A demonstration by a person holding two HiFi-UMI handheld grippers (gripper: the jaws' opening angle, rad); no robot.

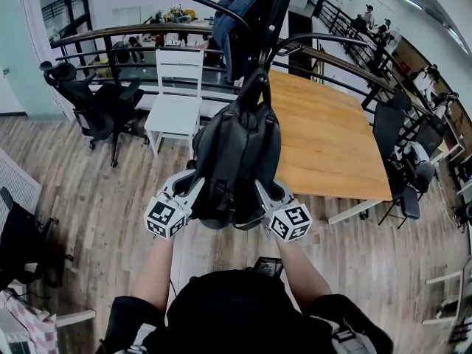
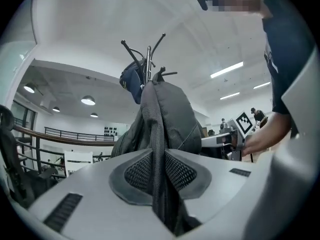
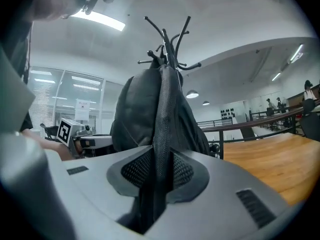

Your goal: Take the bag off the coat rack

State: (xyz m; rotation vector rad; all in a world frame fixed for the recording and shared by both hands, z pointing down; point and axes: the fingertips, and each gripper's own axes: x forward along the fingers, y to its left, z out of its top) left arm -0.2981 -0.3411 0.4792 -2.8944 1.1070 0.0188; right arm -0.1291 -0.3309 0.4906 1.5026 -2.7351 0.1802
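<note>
- Open-plan hall with wood-plank floor (image 1: 88, 175), curved railing (image 1: 133, 32), wide wooden tabletop (image 1: 324, 139), white chair (image 1: 175, 87).
- Hanging on the coat rack (image 1: 274, 13), in front of the tabletop: dark bag (image 1: 236, 153).
- left claw (image 2: 159, 171) clamped on a bag strap.
- right claw (image 3: 159, 171) clamped on another strap.

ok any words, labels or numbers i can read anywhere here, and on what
None can be read.
Left cube, right cube: black and white marker patterns only, no letters.
Sheet on the glass wall: print too blurred to read.
</note>
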